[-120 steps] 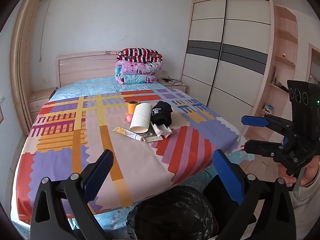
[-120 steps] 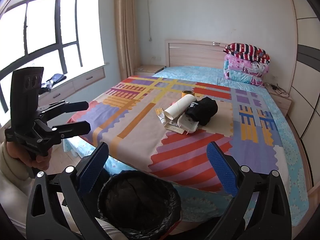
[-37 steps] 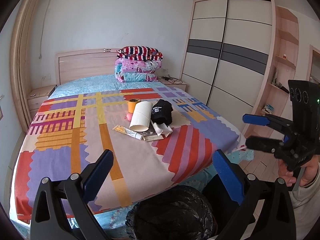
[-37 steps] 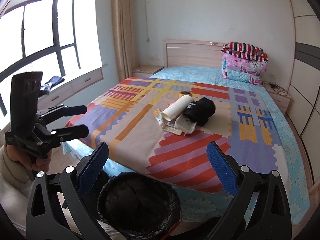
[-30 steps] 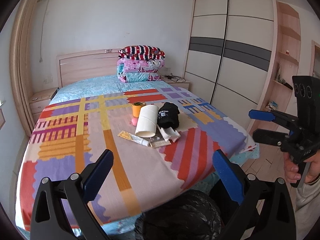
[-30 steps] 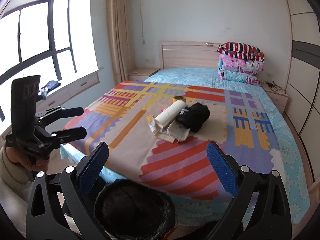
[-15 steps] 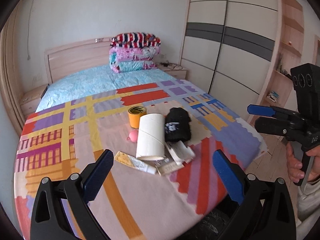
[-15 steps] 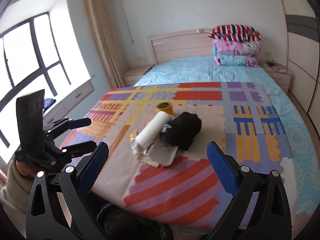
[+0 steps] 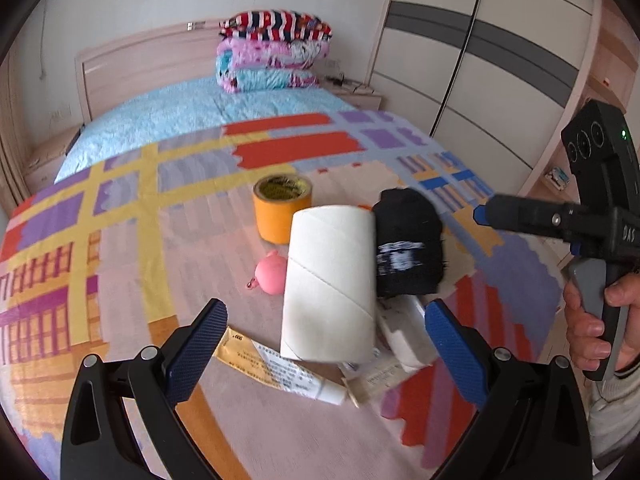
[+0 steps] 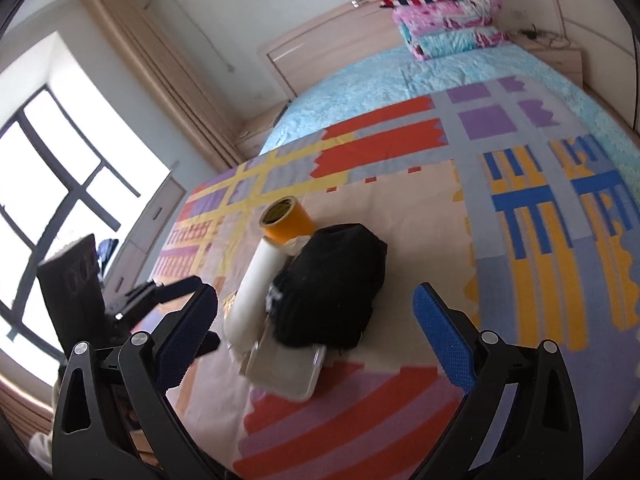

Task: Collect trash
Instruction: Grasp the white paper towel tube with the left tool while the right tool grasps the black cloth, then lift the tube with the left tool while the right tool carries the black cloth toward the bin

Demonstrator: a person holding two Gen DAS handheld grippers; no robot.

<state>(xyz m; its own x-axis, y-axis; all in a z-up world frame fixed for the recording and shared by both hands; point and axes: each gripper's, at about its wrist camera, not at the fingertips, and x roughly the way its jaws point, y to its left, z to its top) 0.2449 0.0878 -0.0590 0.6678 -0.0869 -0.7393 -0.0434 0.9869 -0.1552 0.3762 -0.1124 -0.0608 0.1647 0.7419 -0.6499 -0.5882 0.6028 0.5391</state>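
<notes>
A pile of items lies on the bed's patchwork cover (image 9: 120, 264): a white cardboard tube (image 9: 328, 284) (image 10: 254, 292), a black cloth bundle (image 9: 408, 244) (image 10: 332, 280), an orange tape roll (image 9: 282, 208) (image 10: 286, 218), a small pink ball (image 9: 272, 276), a yellow-white tube of ointment (image 9: 280, 368), and a white flat box (image 9: 404, 336) (image 10: 286, 368). My left gripper (image 9: 326, 356) is open just in front of the cardboard tube. My right gripper (image 10: 316, 336) is open, hovering before the black bundle and white box.
Folded quilts (image 9: 276, 56) are stacked at the headboard. A wardrobe (image 9: 480, 60) stands to the right, a window (image 10: 48, 184) to the left. The right gripper shows at the left wrist view's right edge (image 9: 532, 220).
Both grippers have moved forward and down over the bed toward the pile. The black-lined bin at the foot of the bed has dropped out of view.
</notes>
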